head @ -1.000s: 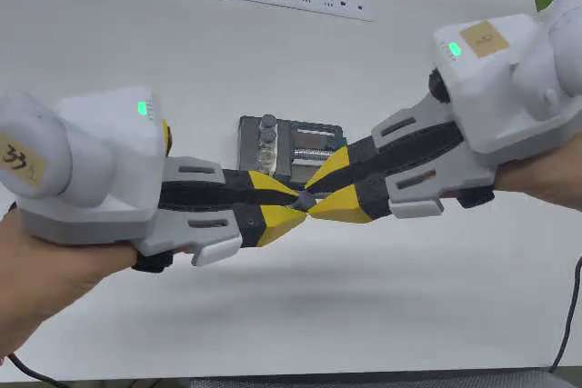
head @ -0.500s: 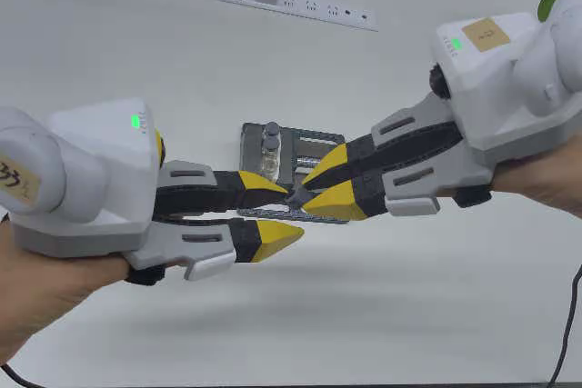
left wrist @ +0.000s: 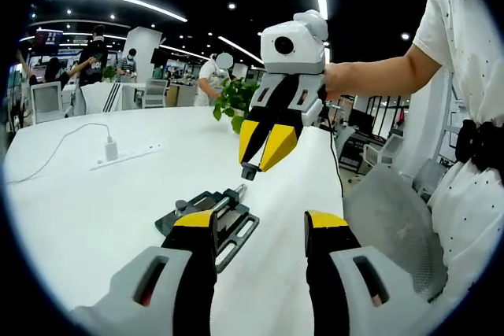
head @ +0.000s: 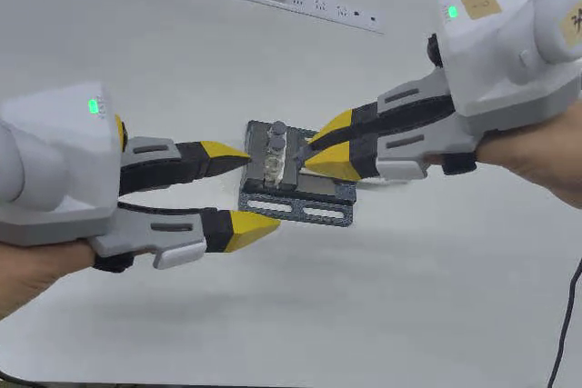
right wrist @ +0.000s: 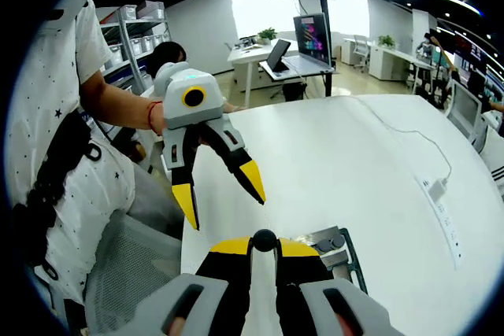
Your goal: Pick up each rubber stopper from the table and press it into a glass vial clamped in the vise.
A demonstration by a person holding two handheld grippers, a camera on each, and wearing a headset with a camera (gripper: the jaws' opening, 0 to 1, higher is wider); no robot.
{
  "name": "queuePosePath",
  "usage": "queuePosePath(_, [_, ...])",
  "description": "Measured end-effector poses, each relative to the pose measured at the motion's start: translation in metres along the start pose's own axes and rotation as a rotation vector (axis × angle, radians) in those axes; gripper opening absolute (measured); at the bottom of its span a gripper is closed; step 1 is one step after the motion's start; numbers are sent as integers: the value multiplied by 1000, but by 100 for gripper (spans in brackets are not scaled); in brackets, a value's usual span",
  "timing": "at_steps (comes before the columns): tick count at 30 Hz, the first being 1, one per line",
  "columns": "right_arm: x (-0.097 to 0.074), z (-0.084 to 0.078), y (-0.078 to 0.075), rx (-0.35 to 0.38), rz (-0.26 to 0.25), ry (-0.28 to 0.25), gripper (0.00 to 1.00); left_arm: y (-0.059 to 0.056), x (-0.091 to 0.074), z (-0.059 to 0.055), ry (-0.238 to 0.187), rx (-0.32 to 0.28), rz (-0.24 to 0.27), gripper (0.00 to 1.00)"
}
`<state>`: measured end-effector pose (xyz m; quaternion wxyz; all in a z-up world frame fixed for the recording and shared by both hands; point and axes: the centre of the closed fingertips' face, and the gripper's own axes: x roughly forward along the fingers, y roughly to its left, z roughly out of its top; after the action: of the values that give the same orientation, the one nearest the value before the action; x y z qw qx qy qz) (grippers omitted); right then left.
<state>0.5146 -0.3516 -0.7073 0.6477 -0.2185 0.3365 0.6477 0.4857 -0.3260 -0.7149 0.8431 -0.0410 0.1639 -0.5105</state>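
Handover of the small dark round rubber stopper (right wrist: 264, 239) is judged complete. A second ago both tools were pinched together on it in front of the dark grey metal vise (head: 300, 211). Now the left tool (head: 264, 190) has been opened wide, its yellow-tipped jaws well apart and empty, and drawn back to the left of the vise. The rubber stopper is held at the tips of the right tool (head: 306, 154), whose jaws are narrowed down on it. This is seen most plainly in the right gripper view, where the dark ball sits pinched at the very tips. In the left gripper view it appears as a small dark nub at the end of the opposite tool, above the vise. The right tool has been carried from in front of the vise to just beside its right side, about level with the clear glass vial (head: 273, 165) clamped upright in the vise. That vial already carries a grey plug (head: 278, 127) on its top, and whether an open vial stands behind it cannot be told. The vise rests on the white bench (head: 409, 279), with a white power strip (head: 305, 2) well beyond it. Pick-up is judged done and pressing remains, for which an open vial mouth must be found and the rubber stopper aligned over it.
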Motion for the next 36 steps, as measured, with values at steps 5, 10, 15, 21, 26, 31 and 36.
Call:
queuePosePath(5, [8, -5, -16, 14, -34, 50, 6, 9, -4, -7, 11, 23, 21, 49])
queuePosePath(10, [17, -10, -29, 21, -54, 93, 6, 17, -8, -12, 13, 27, 36, 56])
queuePosePath(15, [30, -15, -39, 28, -63, 136, 6, 25, -11, -15, 6, 24, 46, 62])
queuePosePath(21, [45, -25, -48, 21, -70, 193, 6, 32, -12, -21, 15, 28, 53, 71])
queuePosePath(26, [57, -37, -55, 22, -68, 238, 6, 35, -13, -27, 32, 33, 46, 77])
queuePosePath(31, [64, -44, -57, 26, -63, 268, 6, 38, -13, -28, 30, 29, 42, 82])
queuePosePath(36, [71, -47, -62, 32, -62, 282, 6, 40, -13, -29, 26, 26, 40, 85])
